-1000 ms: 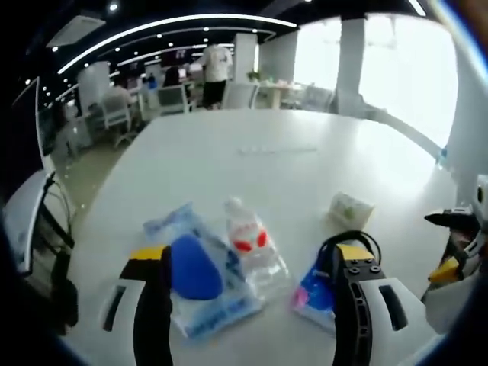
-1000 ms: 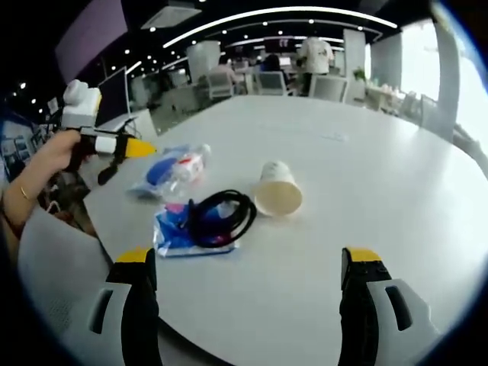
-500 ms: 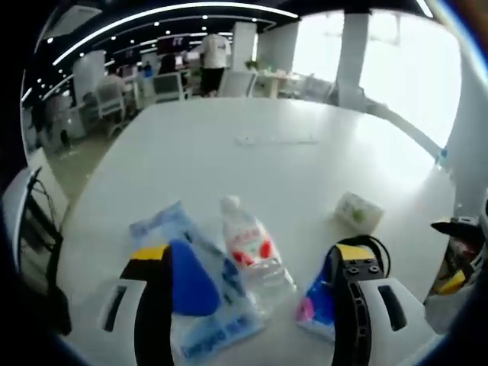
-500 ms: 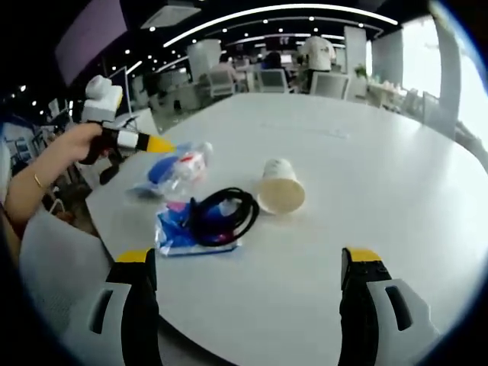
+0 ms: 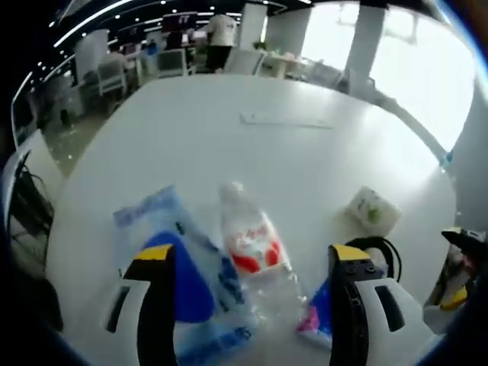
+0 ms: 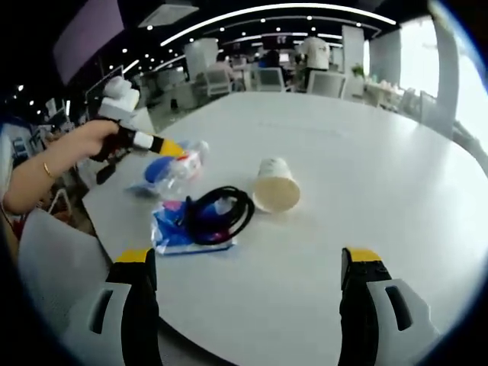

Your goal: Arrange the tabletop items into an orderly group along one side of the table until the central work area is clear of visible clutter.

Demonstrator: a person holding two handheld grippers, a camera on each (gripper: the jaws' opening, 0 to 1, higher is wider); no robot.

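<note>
Lying between open jaws, water bottle point(image 5: 255, 252)

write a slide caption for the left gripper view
Open left gripper poised over a clear plastic water bottle lying on the white table.

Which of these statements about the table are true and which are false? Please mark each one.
1. The paper cup lies on its side on the table. True.
2. The black cable lies coiled on top of a blue packet. True.
3. The right gripper is shut on the paper cup. False: its jaws stand open and apart from the cup.
4. The water bottle stands upright. False: it lies flat, between the jaws of the left gripper.
5. The water bottle's label is green. False: it is red.
</note>
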